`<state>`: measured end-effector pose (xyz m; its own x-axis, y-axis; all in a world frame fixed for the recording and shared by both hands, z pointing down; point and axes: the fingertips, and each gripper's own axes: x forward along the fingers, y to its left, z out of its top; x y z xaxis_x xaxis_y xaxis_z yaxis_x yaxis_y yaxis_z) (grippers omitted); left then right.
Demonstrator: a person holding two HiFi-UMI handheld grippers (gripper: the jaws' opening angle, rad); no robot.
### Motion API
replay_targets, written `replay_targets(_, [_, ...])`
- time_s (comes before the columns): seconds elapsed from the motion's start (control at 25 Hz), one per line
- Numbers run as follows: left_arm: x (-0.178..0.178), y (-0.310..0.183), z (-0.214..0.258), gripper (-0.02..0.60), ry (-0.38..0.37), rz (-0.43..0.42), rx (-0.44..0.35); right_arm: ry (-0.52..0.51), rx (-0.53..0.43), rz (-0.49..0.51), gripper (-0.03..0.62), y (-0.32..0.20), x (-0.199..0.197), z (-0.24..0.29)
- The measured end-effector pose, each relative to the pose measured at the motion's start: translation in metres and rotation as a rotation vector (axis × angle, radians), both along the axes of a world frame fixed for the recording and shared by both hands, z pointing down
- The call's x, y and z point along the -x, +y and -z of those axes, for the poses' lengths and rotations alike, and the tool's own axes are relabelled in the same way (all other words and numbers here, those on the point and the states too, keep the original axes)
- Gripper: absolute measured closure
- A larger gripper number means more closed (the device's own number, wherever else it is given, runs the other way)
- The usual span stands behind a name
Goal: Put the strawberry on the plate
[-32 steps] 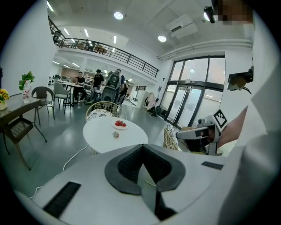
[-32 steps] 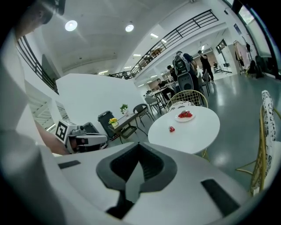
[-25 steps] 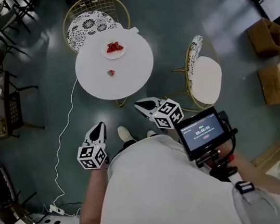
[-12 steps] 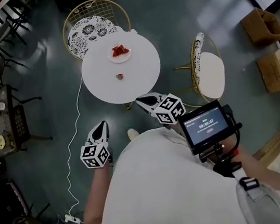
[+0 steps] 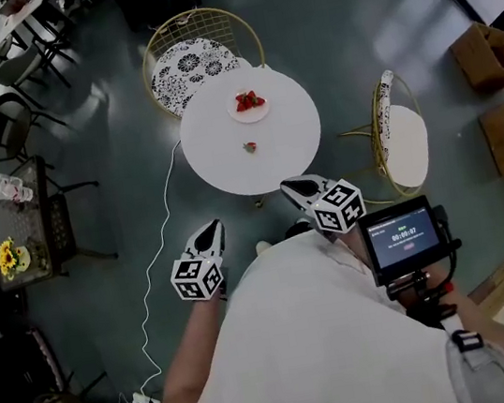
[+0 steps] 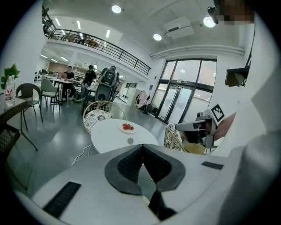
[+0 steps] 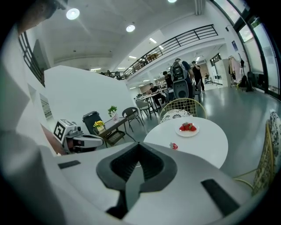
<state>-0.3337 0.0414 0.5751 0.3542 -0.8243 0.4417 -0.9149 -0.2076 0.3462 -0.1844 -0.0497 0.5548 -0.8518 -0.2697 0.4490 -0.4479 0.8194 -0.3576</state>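
Note:
A round white table (image 5: 295, 146) stands ahead of me. On its far side a white plate (image 5: 251, 110) holds a few strawberries (image 5: 249, 101). One loose strawberry (image 5: 249, 148) lies near the table's middle; the right gripper view shows it as the strawberry (image 7: 174, 146) in front of the plate (image 7: 187, 131). My left gripper (image 5: 211, 231) hangs shut and empty over the floor, short of the table. My right gripper (image 5: 290, 184), also shut and empty, reaches just to the table's near edge. The shut left gripper (image 6: 142, 146) and right gripper (image 7: 139, 144) show in their own views.
A gold wire chair (image 5: 199, 60) with a patterned cushion stands behind the table, another chair (image 5: 402, 132) to its right. A white cable (image 5: 158, 249) runs over the floor at left. Cardboard boxes (image 5: 493, 55) sit at right, a dark side table (image 5: 18, 219) with flowers at left.
The table has come closer and shifted right in the head view as the person walks toward it. Both grippers stay shut and held low in front of the body.

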Motion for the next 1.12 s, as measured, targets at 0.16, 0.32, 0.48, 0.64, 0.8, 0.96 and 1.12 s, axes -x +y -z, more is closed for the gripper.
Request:
replay_targets(0.16, [-0.008, -0.006, -0.003, 0.575, 0.007, -0.014, 0.001, 0.011, -0.007, -0.022, 0.589, -0.008, -0.008, -0.001])
replay_targets(0.32, [-0.015, -0.011, -0.011, 0.577, -0.001, -0.057, 0.024, 0.007, 0.000, -0.050, 0.589, -0.013, -0.011, -0.005])
replay_targets(0.48, [-0.010, -0.016, -0.008, 0.577, -0.015, -0.067, 0.028, 0.007, 0.009, -0.064, 0.589, -0.015, -0.012, -0.008])
replay_targets(0.64, [-0.012, -0.019, -0.006, 0.577, -0.018, -0.091, 0.030, 0.000, 0.001, -0.081, 0.589, -0.019, -0.013, -0.002])
replay_targets(0.8, [-0.012, -0.022, -0.006, 0.577, -0.017, -0.107, 0.033, -0.001, -0.002, -0.090, 0.589, -0.019, -0.009, 0.001])
replay_targets(0.96, [-0.024, -0.061, -0.011, 0.577, -0.027, -0.121, 0.046, -0.005, 0.011, -0.090, 0.589, -0.055, -0.019, -0.006])
replay_targets(1.12, [-0.045, -0.098, -0.019, 0.577, -0.030, -0.147, 0.073, -0.003, 0.036, -0.099, 0.589, -0.087, -0.036, -0.014])
